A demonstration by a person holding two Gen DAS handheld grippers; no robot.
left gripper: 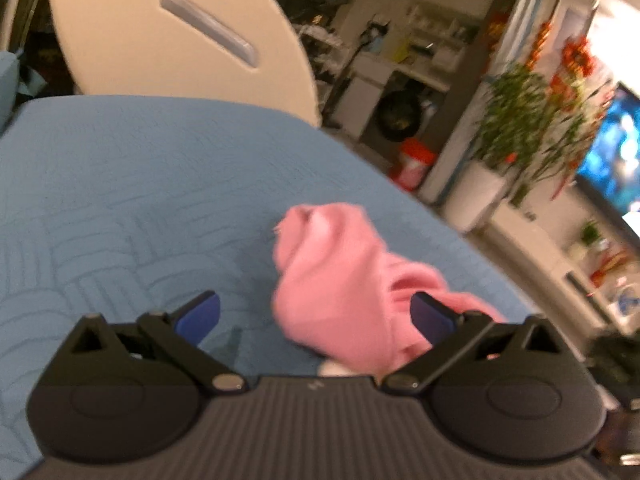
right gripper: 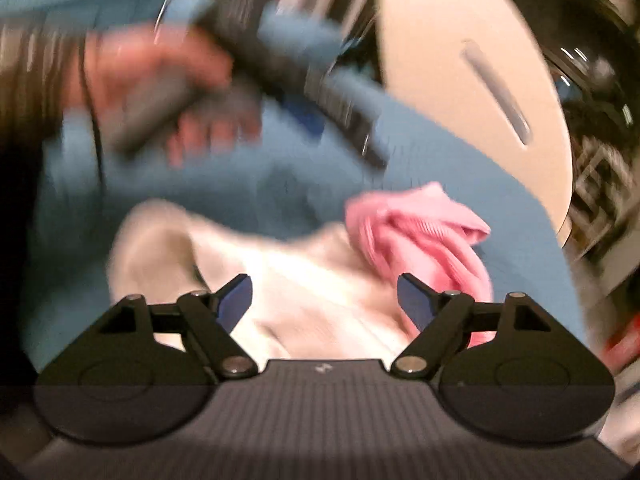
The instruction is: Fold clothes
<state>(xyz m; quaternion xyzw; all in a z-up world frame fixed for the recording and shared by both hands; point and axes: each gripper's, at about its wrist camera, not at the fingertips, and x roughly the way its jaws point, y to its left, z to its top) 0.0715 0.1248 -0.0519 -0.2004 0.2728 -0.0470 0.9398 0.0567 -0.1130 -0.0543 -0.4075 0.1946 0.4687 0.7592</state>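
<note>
Pink garment (left gripper: pixel 340 280) lies bunched on the blue cover (left gripper: pixel 120 184), beside a cream garment (right gripper: pixel 312 288); both your left gripper (left gripper: pixel 316 316) and right gripper (right gripper: pixel 325 300) gape empty (blurred frames), so pinch one clear edge.

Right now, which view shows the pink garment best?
Left wrist: the pink garment lies large and central on the blue cover, only mildly blurred. Right wrist shows it smaller, smeared by motion, beside a white garment.
</note>
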